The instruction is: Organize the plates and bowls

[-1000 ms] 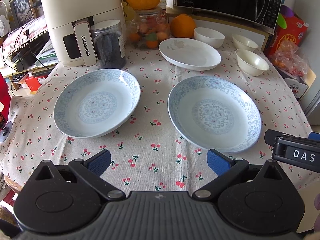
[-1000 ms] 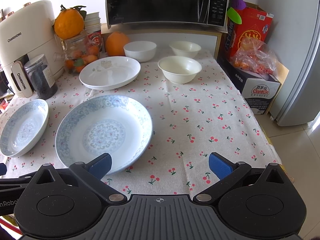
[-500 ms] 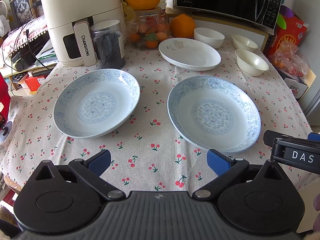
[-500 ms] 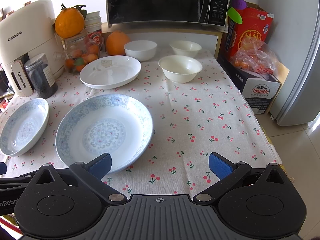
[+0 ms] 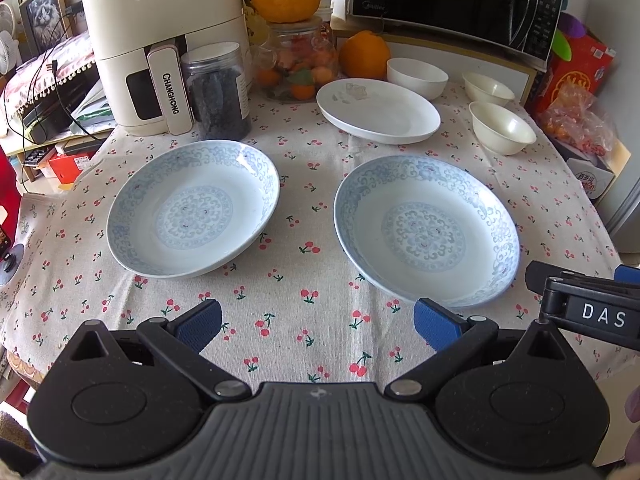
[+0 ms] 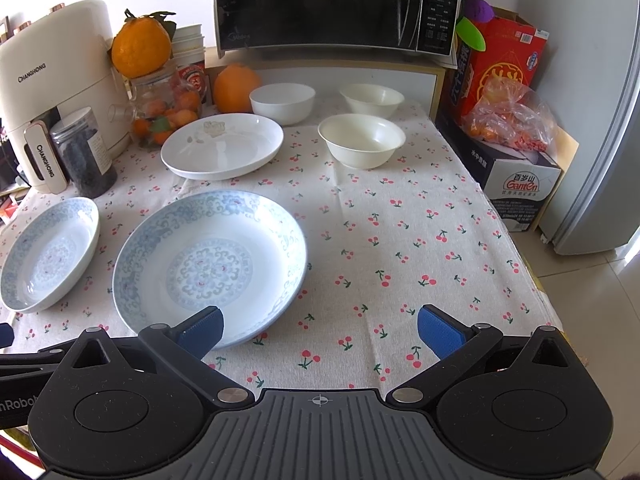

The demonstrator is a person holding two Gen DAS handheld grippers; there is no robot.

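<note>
Almost nothing shifted over the last second. Left gripper (image 5: 316,322) and right gripper (image 6: 320,326) both wide, empty, hovering at table edge. Patterned plates (image 5: 194,208) (image 5: 426,230) side by side, apart; white plate (image 5: 378,110) and bowls (image 6: 362,140) behind. Sorting not begun.

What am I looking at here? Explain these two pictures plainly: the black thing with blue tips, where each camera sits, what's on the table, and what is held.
No robot arm: a person holds a hand-held gripper in each hand, with a camera on each looking forward. One picture comes from the left gripper, the other from the right gripper. Both have their jaws wide open and hold nothing.

On the cherry-print tablecloth lie two blue-patterned plates, a white plate and three white bowls, all apart. Behind stand an air fryer and a microwave.
</note>
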